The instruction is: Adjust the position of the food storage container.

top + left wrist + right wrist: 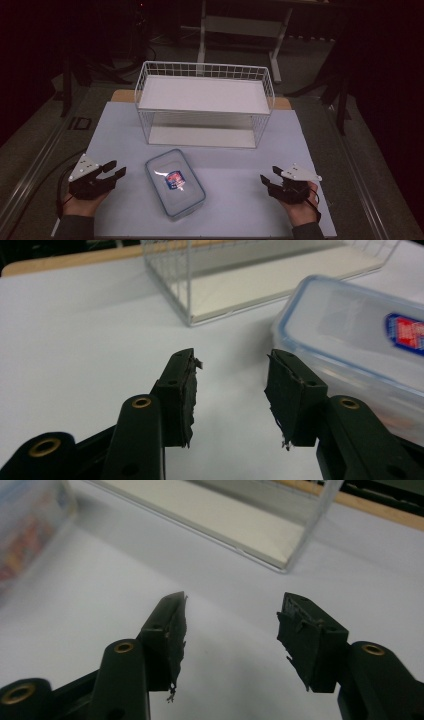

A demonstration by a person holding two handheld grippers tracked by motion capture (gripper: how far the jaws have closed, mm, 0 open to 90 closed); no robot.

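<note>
A clear plastic food box (pixel 175 184) with a blue-rimmed lid and a red and blue label lies on the white table top, near the front middle. My left gripper (pixel 115 169) rests left of it, jaws open and empty; in the left gripper view (pixel 232 365) the box (pixel 350 330) lies just right of the jaws. My right gripper (pixel 270 177) sits well right of the box, also open with nothing between its jaws (pixel 232 610). The box (pixel 25 525) shows blurred at the far left of the right gripper view.
A white wire rack (pixel 205 102) with two white shelves stands behind the box at the table's middle. Its lower shelf (pixel 260 285) (pixel 215 520) shows ahead of both grippers. The white mat (pixel 240 200) ends near my hands. Dark floor and table legs lie beyond.
</note>
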